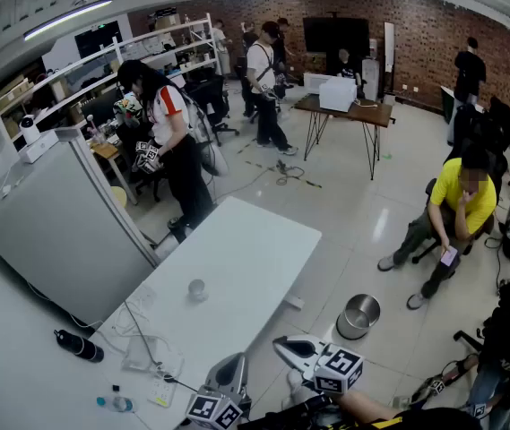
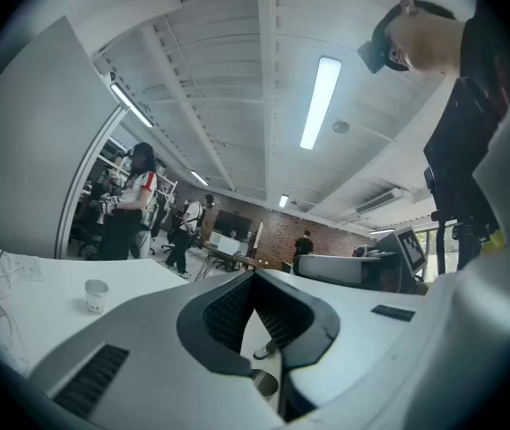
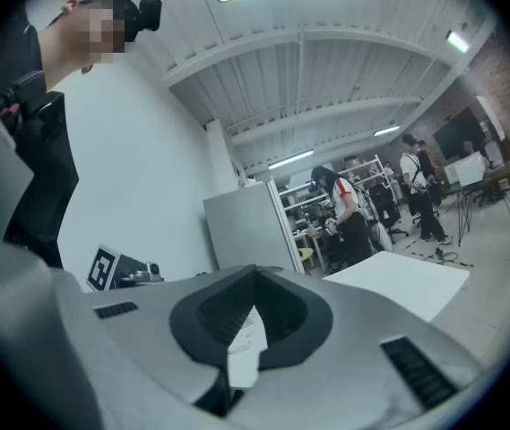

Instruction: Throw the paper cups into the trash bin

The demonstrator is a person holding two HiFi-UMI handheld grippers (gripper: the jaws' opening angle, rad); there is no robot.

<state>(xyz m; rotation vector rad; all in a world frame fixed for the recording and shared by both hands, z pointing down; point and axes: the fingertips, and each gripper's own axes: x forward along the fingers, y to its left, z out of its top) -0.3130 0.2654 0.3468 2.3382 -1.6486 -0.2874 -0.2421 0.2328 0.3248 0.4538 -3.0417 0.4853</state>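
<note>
One paper cup [image 1: 197, 288] stands upright near the middle of the white table [image 1: 255, 240]; the left gripper view also shows this cup [image 2: 96, 296], ahead and to the left. A round metal trash bin [image 1: 359, 316] stands on the floor to the right of the table. My left gripper [image 1: 234, 360] hovers at the table's near edge with its jaws shut and nothing in them. My right gripper [image 1: 278, 341] is held over the floor between table and bin, also shut and empty. Each gripper view shows its own jaw tips meeting: left gripper [image 2: 255, 273], right gripper [image 3: 255, 269].
Cables and papers [image 1: 147, 348] lie on the table's near-left end. A black bottle [image 1: 80, 346] and a small plastic bottle [image 1: 116, 403] lie left of it. A grey cabinet [image 1: 57, 222] flanks the table. A person in yellow [image 1: 461, 209] sits beyond the bin; another person [image 1: 172, 146] stands behind the table.
</note>
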